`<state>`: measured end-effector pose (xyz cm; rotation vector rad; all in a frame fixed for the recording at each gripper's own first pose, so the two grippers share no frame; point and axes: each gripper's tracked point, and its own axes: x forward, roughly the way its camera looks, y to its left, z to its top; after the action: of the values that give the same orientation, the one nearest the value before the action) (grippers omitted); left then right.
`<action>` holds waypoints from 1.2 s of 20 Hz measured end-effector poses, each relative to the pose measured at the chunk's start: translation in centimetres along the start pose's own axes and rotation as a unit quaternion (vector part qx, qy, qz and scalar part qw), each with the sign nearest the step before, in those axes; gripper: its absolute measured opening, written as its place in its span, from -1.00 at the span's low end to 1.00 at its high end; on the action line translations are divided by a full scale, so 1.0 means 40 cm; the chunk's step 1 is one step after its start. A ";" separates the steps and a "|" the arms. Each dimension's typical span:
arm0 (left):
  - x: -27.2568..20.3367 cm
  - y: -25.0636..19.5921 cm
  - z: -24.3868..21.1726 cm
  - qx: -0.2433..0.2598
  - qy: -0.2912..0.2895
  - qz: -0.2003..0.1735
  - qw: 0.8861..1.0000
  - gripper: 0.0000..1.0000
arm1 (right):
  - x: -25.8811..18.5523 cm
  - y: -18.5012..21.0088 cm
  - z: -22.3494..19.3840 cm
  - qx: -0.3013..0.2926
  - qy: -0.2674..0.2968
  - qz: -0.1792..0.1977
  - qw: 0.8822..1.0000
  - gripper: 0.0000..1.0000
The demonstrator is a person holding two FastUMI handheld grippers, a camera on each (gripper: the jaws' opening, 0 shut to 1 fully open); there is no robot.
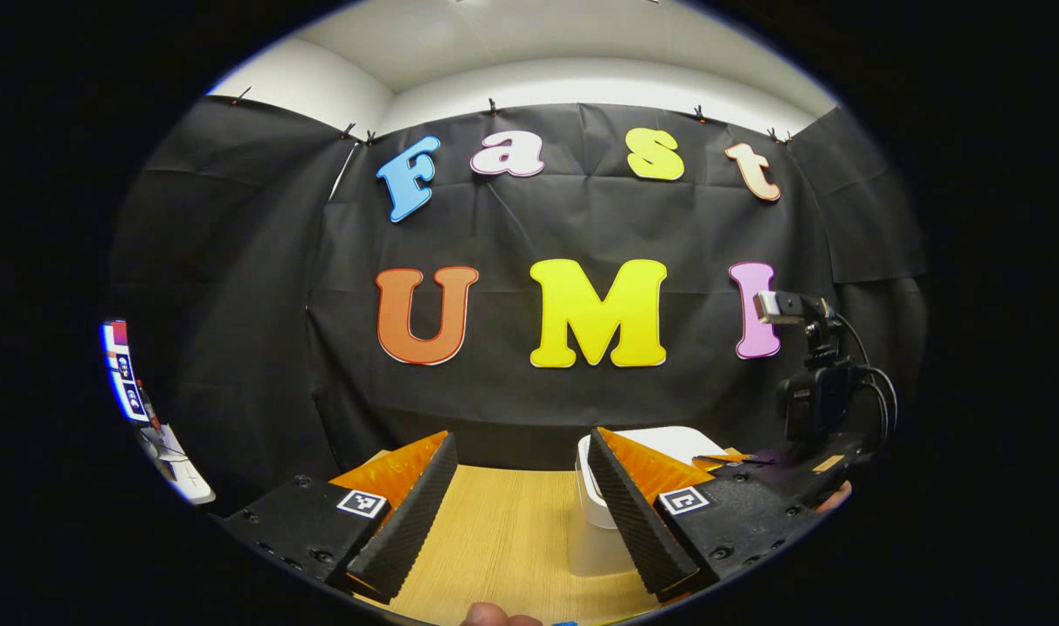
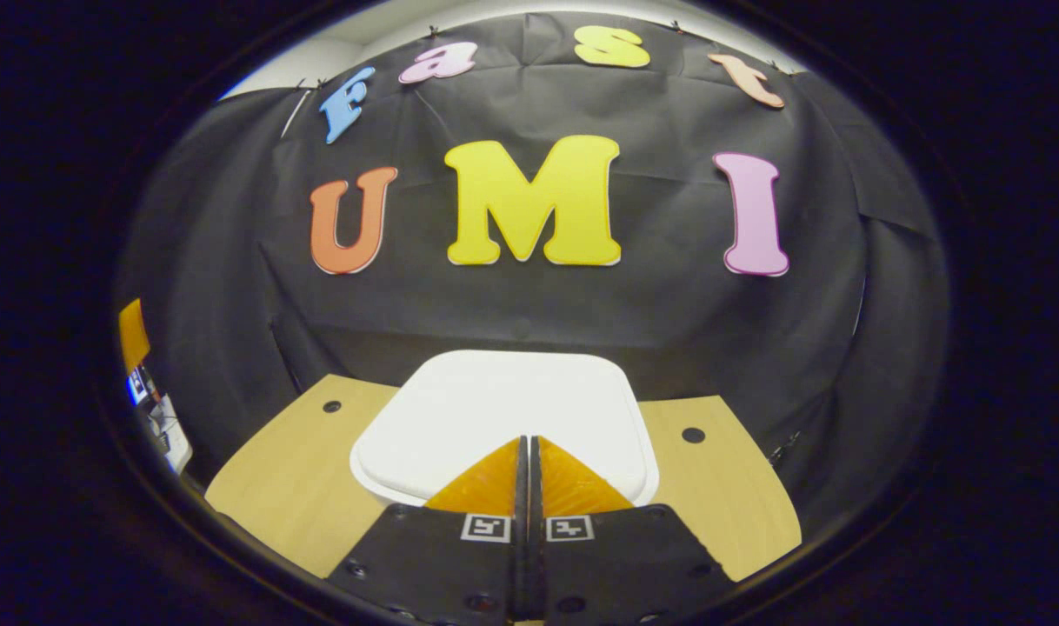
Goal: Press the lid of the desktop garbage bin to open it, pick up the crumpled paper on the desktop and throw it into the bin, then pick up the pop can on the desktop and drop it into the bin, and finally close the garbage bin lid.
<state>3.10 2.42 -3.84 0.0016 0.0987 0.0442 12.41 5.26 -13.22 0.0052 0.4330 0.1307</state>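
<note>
Left gripper [image 1: 521, 504]: the two fingers stand wide apart, nothing between them.
Right gripper [image 2: 529, 474]: the two fingers are pressed together, tips pointing forward.
Right gripper, in the left gripper view [image 1: 782, 474]: farther off, at the right side.

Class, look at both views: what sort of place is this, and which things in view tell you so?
Probably a recording booth rather than a home: black cloth wall, a wooden desktop bearing a white lidded bin, and a camera-carrying gripper nearby.

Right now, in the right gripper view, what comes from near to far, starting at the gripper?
Right gripper, fingers together → white bin lid → wooden desktop beyond the bin → black cloth wall.
</note>
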 end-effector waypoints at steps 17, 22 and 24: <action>-0.053 -0.056 -0.087 0.001 0.038 -0.039 0.999 0.96 | -0.236 -0.065 0.089 -0.003 -0.105 -0.005 0.994 0.92; -0.087 -0.074 -0.186 0.007 0.082 -0.049 0.995 0.96 | -0.288 -0.093 0.034 -0.011 -0.097 -0.007 0.995 0.92; -0.097 -0.081 -0.216 0.014 0.099 -0.052 0.994 0.96 | -0.307 -0.106 0.010 -0.016 -0.092 -0.008 0.996 0.92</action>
<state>-1.45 -1.00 -12.09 0.0203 0.2972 -0.0617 2.06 -0.48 -7.87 -0.0174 0.2472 0.1203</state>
